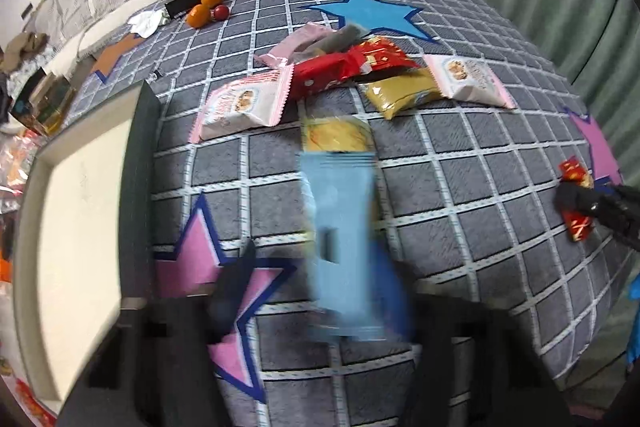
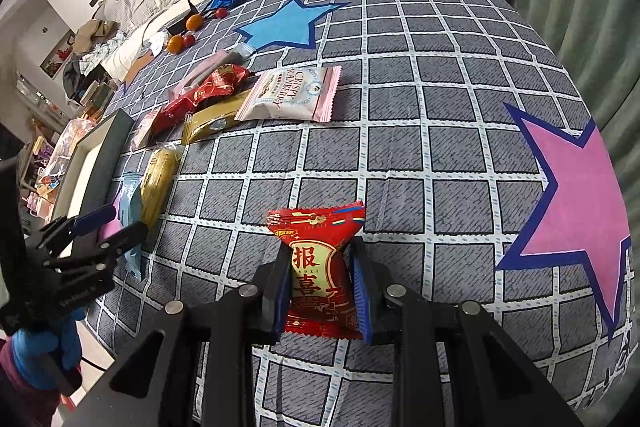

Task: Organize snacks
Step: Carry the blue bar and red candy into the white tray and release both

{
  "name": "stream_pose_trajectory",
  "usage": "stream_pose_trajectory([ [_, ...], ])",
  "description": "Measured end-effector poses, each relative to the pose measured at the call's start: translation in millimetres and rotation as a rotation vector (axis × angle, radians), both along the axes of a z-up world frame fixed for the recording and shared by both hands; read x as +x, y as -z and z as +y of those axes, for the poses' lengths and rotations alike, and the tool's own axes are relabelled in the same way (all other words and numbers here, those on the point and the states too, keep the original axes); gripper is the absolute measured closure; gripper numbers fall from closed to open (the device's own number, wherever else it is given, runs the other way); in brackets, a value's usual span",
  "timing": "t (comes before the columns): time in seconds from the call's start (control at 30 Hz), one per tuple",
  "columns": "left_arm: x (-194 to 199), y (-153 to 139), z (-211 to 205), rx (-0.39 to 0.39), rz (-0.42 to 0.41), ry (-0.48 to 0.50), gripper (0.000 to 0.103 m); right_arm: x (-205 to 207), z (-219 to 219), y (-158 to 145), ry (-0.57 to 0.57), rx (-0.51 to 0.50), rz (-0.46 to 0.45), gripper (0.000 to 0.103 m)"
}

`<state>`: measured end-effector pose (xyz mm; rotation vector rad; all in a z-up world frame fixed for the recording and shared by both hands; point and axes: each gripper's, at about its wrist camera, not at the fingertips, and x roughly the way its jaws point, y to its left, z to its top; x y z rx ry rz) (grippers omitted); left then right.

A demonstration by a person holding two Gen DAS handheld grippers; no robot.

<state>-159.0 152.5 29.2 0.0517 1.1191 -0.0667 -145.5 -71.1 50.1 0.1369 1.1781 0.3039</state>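
Note:
My left gripper (image 1: 324, 267) points down at a light blue and yellow snack packet (image 1: 340, 195) on the checked cloth. The packet is blurred and sits between the fingers, which look shut on its sides. From the right wrist view the same left gripper (image 2: 114, 225) sits at that packet (image 2: 134, 195), beside a dark box. My right gripper (image 2: 320, 267) is shut on a red packet with gold characters (image 2: 316, 239), held upright just above the cloth. The left wrist view shows the right gripper (image 1: 592, 203) and the red packet (image 1: 576, 171) at the far right edge.
A dark-rimmed box with a cream inside (image 1: 138, 187) lies left of the blue packet. A pile of snacks lies beyond, with pink-white packets (image 1: 244, 103), a red one (image 1: 320, 75) and a gold one (image 1: 400, 91). Tangerines (image 1: 204, 7) and cables lie at the far edge. A blue-gloved hand (image 2: 40, 351) holds the left gripper.

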Motion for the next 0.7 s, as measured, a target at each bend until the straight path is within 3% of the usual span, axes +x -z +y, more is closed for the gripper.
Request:
stream_pose_trajectory([
  [0.03, 0.1, -0.6, 0.2, -0.021, 0.004, 0.0, 0.077, -0.6, -0.2, -0.5, 0.0, 0.002, -0.001, 0.074],
  [0.37, -19.8, -52.1, 16.9, -0.043, -0.115, 0.008, 0.078, -2.8, 24.1, -31.4, -0.053, 0.054, -0.042, 0.074],
  [0.5, -27.4, -74.8, 54.9, -0.04, -0.144, -0.055, 0.078, 1.2, 66.3, -54.5, -0.142, 0.088, -0.072, 0.074],
  [0.7, -42.8, -84.1, 131.9, 0.003, -0.147, -0.191, 0.078, 2.8, 155.2, -77.7, -0.317, 0.111, -0.094, 0.074],
])
